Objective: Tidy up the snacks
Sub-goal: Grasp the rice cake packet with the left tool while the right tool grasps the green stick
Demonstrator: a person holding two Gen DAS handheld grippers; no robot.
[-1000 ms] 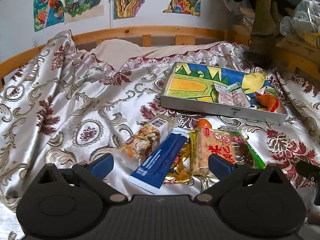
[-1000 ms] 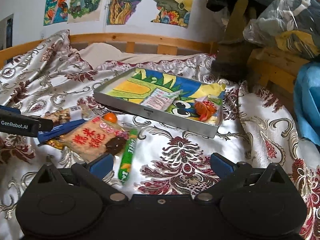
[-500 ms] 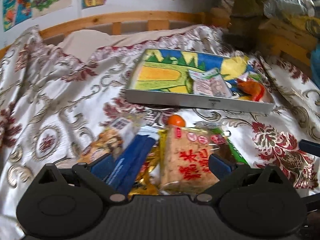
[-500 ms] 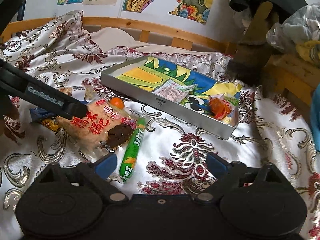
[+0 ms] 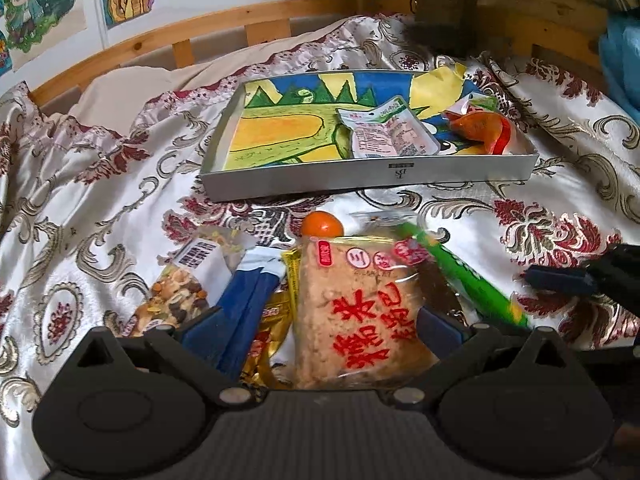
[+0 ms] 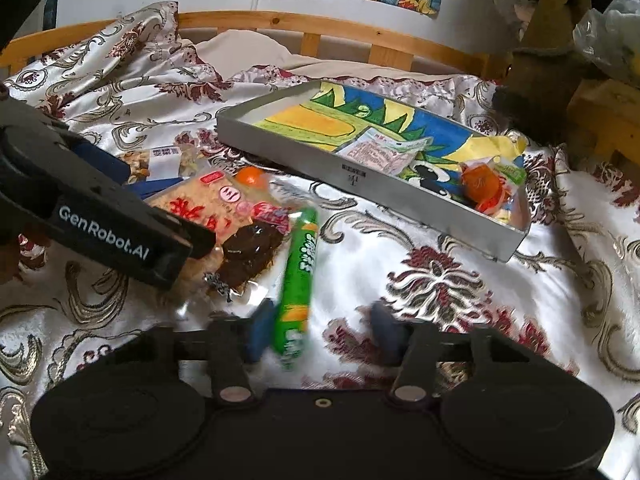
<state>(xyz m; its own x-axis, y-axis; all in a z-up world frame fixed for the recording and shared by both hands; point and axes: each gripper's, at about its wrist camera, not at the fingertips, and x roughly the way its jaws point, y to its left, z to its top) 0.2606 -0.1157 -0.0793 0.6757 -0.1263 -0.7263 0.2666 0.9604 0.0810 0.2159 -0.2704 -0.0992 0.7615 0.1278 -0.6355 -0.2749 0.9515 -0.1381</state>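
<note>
A pile of snacks lies on the patterned bedspread: a rice-cake pack with red characters (image 5: 360, 304), a blue bar (image 5: 244, 312), a nut mix pack (image 5: 180, 292), a small orange (image 5: 322, 224) and a green stick pack (image 6: 298, 276). My left gripper (image 5: 320, 332) is open, its fingers astride the rice-cake pack and blue bar. My right gripper (image 6: 324, 330) is open but narrowed, its jaws around the near end of the green stick pack. A grey tray (image 5: 360, 178) with a drawing inside holds a white pouch (image 5: 390, 134) and an orange wrapper (image 5: 480, 128).
A wooden bed rail (image 6: 320, 36) runs along the back under wall drawings. A brown plush toy (image 6: 548, 40) and bags stand at the right. The left gripper's black body (image 6: 104, 228) crosses the left of the right wrist view.
My left gripper moved forward over the snack pile, fingers now astride the rice-cake pack. My right gripper moved left to the green stick pack and its jaws have narrowed around it.
</note>
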